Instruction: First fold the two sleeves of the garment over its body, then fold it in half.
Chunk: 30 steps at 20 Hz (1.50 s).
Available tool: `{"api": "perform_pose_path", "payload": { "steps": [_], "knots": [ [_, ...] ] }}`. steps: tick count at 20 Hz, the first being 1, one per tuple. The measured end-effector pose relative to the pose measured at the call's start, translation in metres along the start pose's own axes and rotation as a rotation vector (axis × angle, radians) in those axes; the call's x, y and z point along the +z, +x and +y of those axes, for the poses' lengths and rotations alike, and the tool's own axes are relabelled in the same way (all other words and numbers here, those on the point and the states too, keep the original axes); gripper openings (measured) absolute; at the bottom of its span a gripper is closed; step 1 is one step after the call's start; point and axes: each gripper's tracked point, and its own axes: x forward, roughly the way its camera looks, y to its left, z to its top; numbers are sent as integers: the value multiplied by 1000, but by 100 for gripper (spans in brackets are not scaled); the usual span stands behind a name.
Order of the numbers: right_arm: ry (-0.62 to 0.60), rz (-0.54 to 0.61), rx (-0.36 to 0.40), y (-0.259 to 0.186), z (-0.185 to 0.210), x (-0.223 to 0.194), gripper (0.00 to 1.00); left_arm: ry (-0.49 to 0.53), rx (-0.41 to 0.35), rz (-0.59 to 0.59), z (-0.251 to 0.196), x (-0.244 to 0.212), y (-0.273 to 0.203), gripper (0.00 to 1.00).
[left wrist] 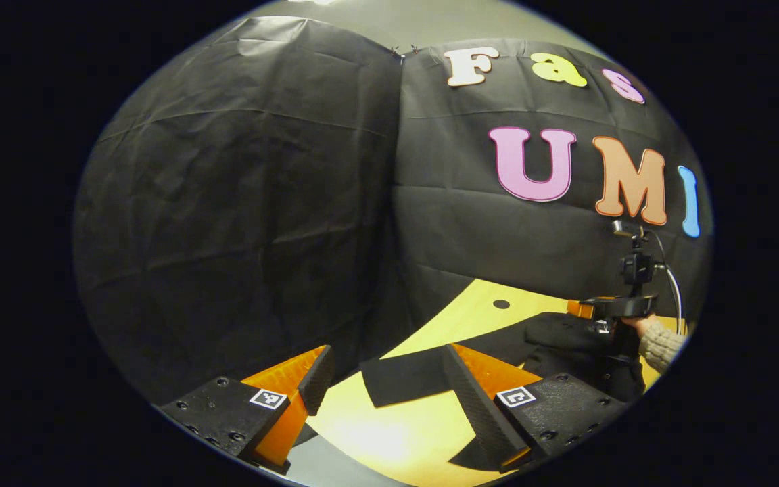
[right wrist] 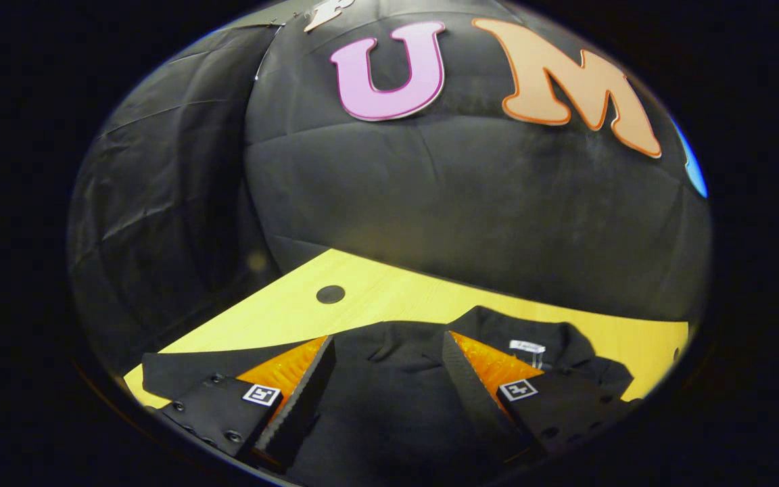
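Both sleeves look unfolded: the garment (right wrist: 396, 379) lies flat on the tabletop (right wrist: 376, 297), its left sleeve (left wrist: 403, 382) stretched outward. Left gripper (left wrist: 386, 379) hangs released above that sleeve; right gripper (right wrist: 389, 368) hovers released over the body. Next, I judge, the left must descend and pinch the sleeve.

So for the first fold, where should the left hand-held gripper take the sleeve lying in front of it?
At the cuff end of the sleeve, pinching its free edge from the outer side. It lies flat and stretched out on the table, away from the shirt body, between the open fingers of the left hand-held gripper.
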Motion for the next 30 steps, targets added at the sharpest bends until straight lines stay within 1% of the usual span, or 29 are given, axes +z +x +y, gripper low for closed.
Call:
{"api": "perform_pose_path", "payload": {
  "steps": [1,2,3,4,7,8,9,11,12,13,16,19,21,24,26,27,28,29,30],
  "knots": [
    [8,-15,-17,-10,-9,1,100,-1,-12,6,-4,-4,7,96],
    [18,-24,-36,-22,-20,3,100,2,-23,14,-7,-9,14,99],
    [29,-29,-63,-34,-33,3,100,10,-32,22,-11,-13,21,96],
    [44,-40,-84,-48,-46,3,100,20,-40,31,-13,-21,31,96],
    [87,-86,-163,-101,-89,5,100,40,-46,70,-12,-44,54,96],
    [88,-97,-194,-119,-105,3,100,39,-50,84,-13,-51,62,99],
    [87,-108,-229,-139,-121,2,100,36,-53,99,-14,-59,70,96],
    [95,-140,-288,-179,-147,1,100,37,-55,131,-13,-75,84,97],
    [105,-156,-322,-199,-161,-1,100,48,-48,157,-10,-87,91,99],
    [118,-173,-358,-219,-174,-3,100,59,-46,175,-8,-96,96,97],
    [139,-226,-474,-275,-211,-12,100,70,-38,245,-8,-122,107,98],
    [160,-235,-567,-324,-236,-27,100,90,-30,267,-5,-139,118,98],
    [168,-226,-631,-349,-254,-40,100,109,-25,296,-3,-154,127,98],
    [183,-227,-709,-384,-271,-51,100,118,-32,333,-3,-174,137,98],
    [175,-233,-778,-404,-284,-57,99,122,-31,356,-3,-185,143,98],
    [170,-233,-806,-412,-288,-59,100,121,-27,363,-3,-189,147,97],
    [169,-234,-824,-419,-289,-60,96,116,-25,372,-2,-193,148,100],
    [170,-238,-832,-427,-290,-60,98,113,-22,384,-1,-196,151,97],
    [176,-240,-838,-431,-291,-60,98,112,-23,405,0,-203,153,97]
  ]
}}
